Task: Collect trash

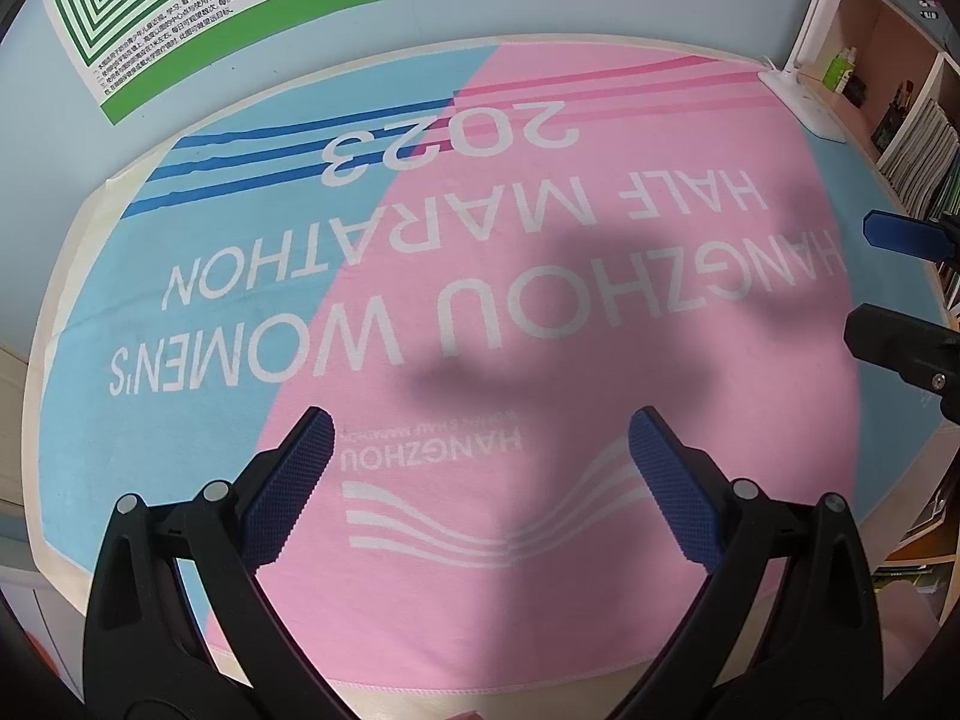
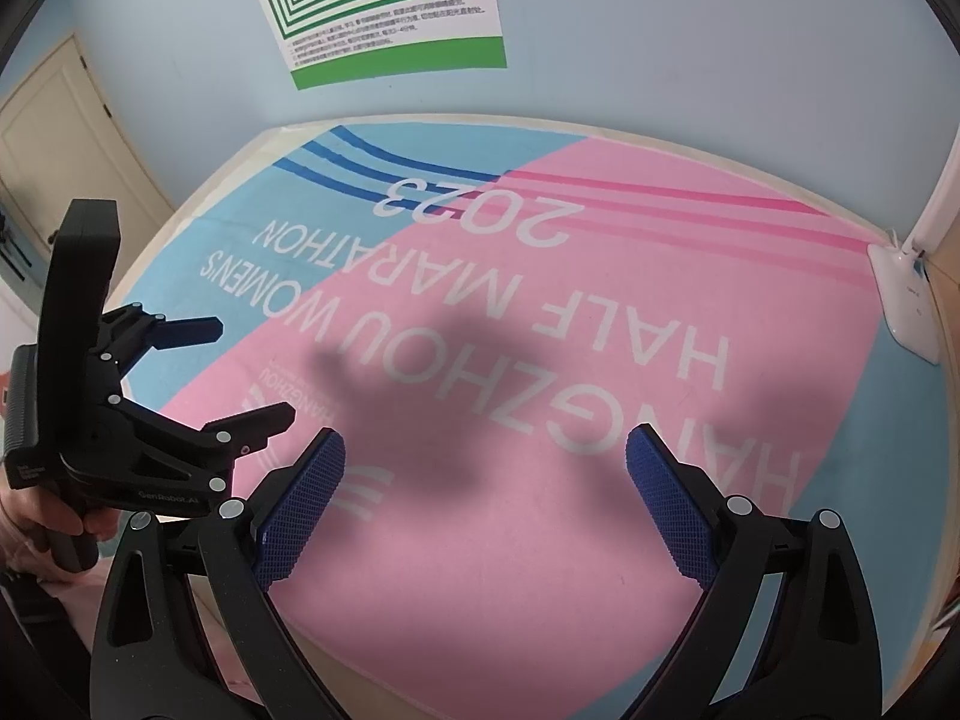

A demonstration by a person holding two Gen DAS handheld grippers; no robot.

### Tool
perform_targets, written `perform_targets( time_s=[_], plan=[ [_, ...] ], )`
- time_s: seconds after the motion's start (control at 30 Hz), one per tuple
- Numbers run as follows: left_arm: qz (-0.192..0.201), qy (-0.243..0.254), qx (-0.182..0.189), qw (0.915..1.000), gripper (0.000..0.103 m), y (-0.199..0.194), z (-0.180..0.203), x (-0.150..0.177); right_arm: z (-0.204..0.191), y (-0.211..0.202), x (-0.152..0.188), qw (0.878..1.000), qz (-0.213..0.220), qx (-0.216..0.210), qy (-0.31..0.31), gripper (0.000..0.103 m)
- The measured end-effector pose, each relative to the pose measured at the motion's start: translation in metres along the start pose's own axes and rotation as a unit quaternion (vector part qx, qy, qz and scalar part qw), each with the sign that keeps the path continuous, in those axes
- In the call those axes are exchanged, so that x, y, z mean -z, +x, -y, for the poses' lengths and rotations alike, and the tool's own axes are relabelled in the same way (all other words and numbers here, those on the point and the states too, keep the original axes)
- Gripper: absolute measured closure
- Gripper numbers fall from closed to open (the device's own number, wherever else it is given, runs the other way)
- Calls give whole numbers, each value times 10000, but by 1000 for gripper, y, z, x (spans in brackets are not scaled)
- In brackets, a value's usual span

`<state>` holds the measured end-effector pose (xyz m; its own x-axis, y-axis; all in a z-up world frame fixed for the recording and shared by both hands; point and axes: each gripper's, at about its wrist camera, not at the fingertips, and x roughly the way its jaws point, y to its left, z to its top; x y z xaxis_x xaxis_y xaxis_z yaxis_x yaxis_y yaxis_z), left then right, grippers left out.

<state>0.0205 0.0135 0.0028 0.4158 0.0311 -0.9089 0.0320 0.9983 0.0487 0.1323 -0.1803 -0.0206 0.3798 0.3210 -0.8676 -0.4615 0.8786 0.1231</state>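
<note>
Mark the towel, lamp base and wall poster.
towel point(image 1: 480, 570), left wrist view, pink area between the fingers
lamp base point(image 2: 906, 300), right wrist view, white top face
wall poster point(image 2: 384, 6), right wrist view, green-striped print

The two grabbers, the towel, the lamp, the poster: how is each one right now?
Left gripper: open, holding nothing.
Right gripper: open, holding nothing.
Towel: spread flat on the table.
Lamp: base standing at the towel's corner.
Poster: flat on the wall.
</note>
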Motion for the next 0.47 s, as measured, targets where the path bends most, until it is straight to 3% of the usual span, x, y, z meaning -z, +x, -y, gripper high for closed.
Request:
perform_targets(
  time_s=[0.47],
  plan=[
    [-82, -82, -40, 9999, 7, 5, -1, -1, 1, -1, 0, 10000, 1, 5, -14, 9]
  ],
)
